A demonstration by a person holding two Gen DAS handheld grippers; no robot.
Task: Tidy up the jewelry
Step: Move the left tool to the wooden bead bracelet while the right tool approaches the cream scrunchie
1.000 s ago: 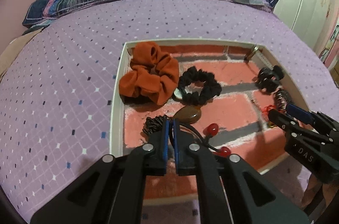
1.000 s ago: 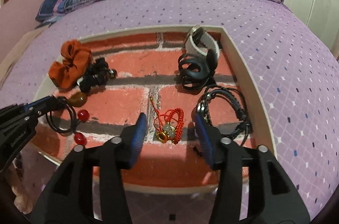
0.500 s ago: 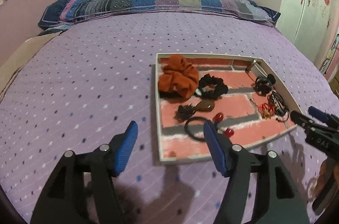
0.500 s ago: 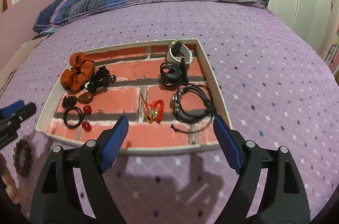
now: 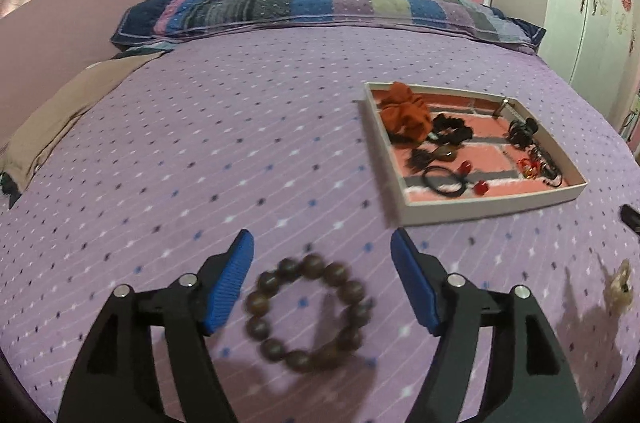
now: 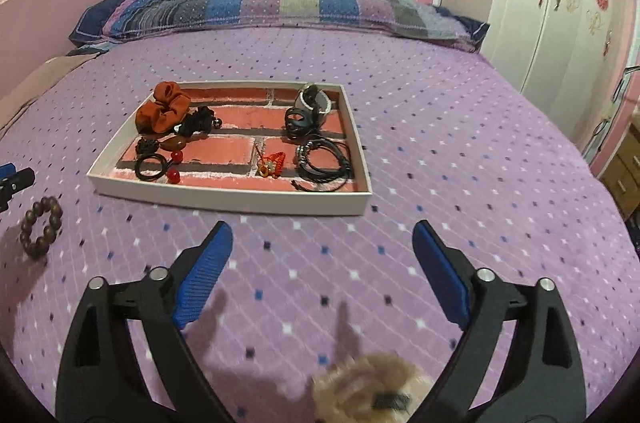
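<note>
A white tray (image 6: 224, 197) with a brick-pattern floor lies on the purple bed; it also shows in the left wrist view (image 5: 472, 212). It holds an orange scrunchie (image 6: 162, 109), black hair ties, a red cord charm (image 6: 272, 164) and black bracelets (image 6: 324, 159). A brown bead bracelet (image 5: 306, 311) lies on the bedspread between the fingers of my open left gripper (image 5: 322, 281); it also shows in the right wrist view (image 6: 41, 225). My open right gripper (image 6: 322, 277) hovers over a fluffy beige hair piece (image 6: 372, 389), which also shows in the left wrist view (image 5: 620, 285).
A striped pillow (image 6: 276, 13) lies at the head of the bed. A white wardrobe (image 6: 560, 3) stands at the right. A beige cloth (image 5: 60, 111) lies at the bed's left edge.
Both grippers pulled back from the tray and opened wide. The left one let go of the black hair tie in the tray and now stands over the bead bracelet.
</note>
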